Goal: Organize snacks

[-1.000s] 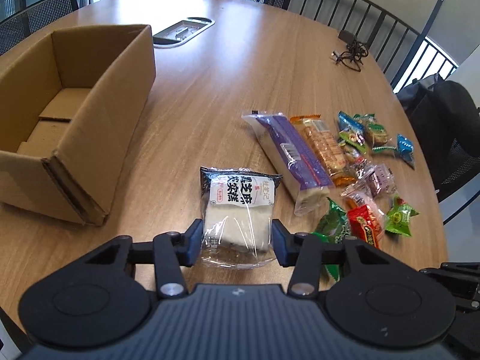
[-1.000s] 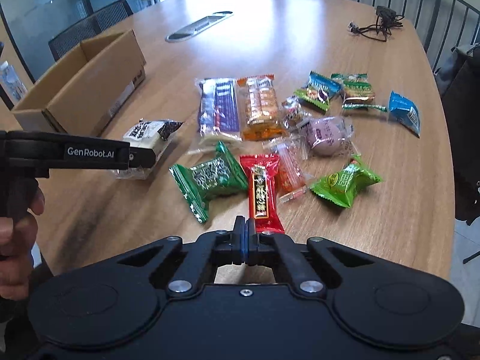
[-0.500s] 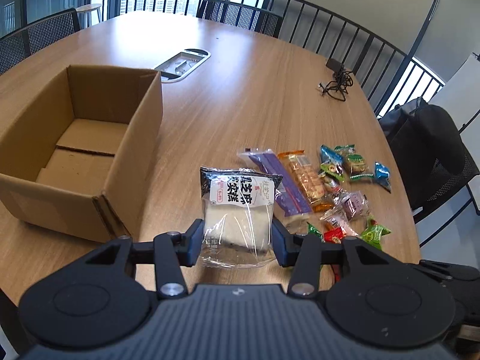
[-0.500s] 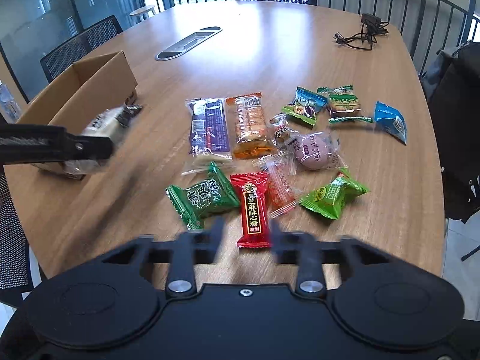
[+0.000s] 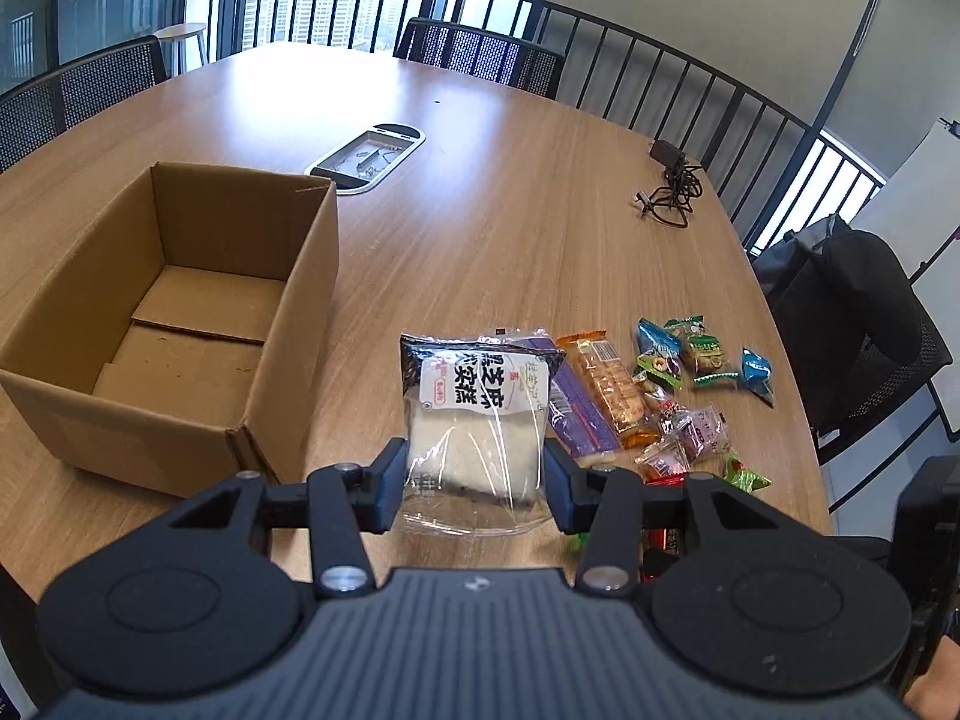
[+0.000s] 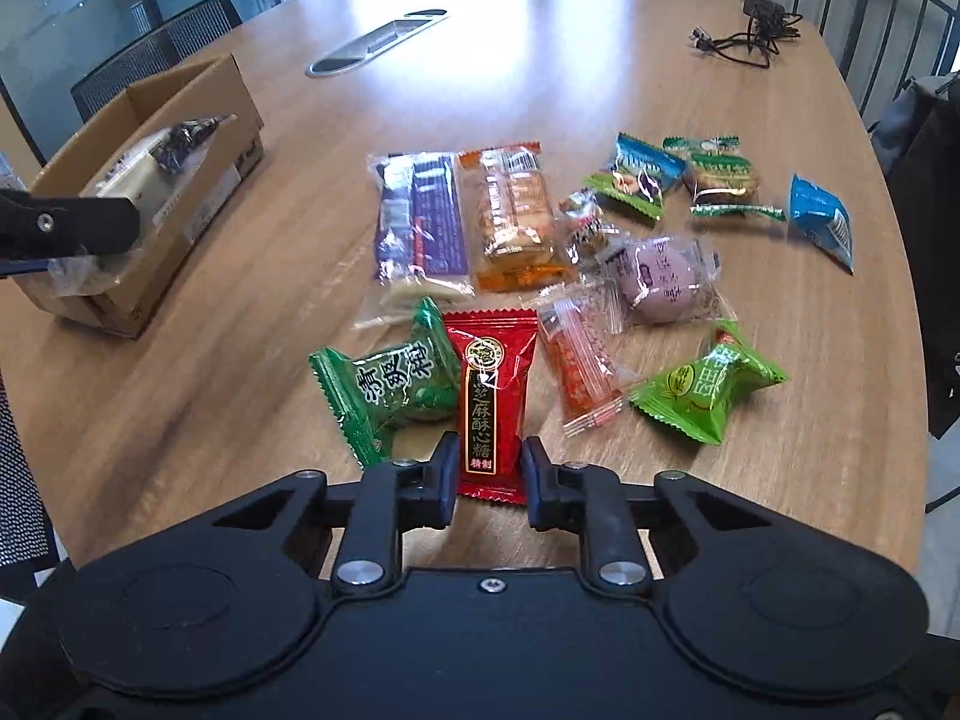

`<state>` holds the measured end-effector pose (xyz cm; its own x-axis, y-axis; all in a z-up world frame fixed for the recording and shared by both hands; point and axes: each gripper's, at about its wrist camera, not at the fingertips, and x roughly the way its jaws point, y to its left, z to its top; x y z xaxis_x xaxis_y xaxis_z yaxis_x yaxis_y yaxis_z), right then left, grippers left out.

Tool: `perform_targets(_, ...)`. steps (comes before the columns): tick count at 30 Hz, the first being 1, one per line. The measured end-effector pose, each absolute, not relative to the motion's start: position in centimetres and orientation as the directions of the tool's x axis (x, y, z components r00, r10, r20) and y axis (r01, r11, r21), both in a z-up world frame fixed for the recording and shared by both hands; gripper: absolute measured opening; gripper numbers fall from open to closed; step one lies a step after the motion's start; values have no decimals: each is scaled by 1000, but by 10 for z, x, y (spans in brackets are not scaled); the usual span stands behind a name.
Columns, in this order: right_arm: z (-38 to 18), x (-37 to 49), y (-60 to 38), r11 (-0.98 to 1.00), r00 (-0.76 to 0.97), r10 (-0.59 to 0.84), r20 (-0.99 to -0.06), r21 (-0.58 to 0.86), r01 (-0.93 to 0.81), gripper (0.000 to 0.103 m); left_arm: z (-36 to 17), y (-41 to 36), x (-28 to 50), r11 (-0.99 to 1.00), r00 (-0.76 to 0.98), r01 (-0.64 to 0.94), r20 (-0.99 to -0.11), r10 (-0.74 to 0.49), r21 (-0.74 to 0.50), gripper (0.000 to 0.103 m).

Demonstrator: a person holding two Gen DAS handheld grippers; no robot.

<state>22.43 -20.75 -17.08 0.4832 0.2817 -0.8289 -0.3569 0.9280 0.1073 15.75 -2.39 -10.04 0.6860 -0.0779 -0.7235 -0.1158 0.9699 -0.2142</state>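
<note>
My left gripper [image 5: 474, 483] is shut on a white cake pack with a black label [image 5: 477, 420] and holds it in the air, right of the open cardboard box [image 5: 150, 414]. In the right wrist view the pack [image 6: 129, 180] hangs in front of the box [image 6: 198, 120]. My right gripper [image 6: 485, 480] is open, its fingers either side of the near end of a red candy pack [image 6: 489, 396] lying on the table. A dark green pack [image 6: 399, 390] lies just left of it.
Several snack packs lie spread on the round wooden table [image 6: 600, 60]: a purple pack [image 6: 420, 222], an orange cracker pack [image 6: 516, 216], a light green pack [image 6: 708, 390], a blue one [image 6: 822, 222]. A black cable [image 6: 750, 42] lies far right. Chairs ring the table.
My left gripper has lifted the cake pack off the table and carried it toward the box. My right gripper has opened and come down around the red candy pack.
</note>
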Motion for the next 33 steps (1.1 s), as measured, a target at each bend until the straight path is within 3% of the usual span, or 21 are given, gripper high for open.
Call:
perform_targets(26,-72,225,-147,858,599,426,-678,92,-505,20,-48,36,156,961,769,-171,-639,-8,-218,46)
perform_targets(27,-70,226,-144,854,599,430,-676,89,-513,20,-47,41,156,959,770,-178,-638,-3,-219,43)
perform_targets(28,-68,226,-139,848,598,437,-672,86,-523,20,-46,46,156,958,770,-179,-638,-5,-223,32)
perform_targets(33,-68,228,-116,820,578,470,-667,88,-565,20,-48,68,157,953,763,-201,-646,6,-228,21)
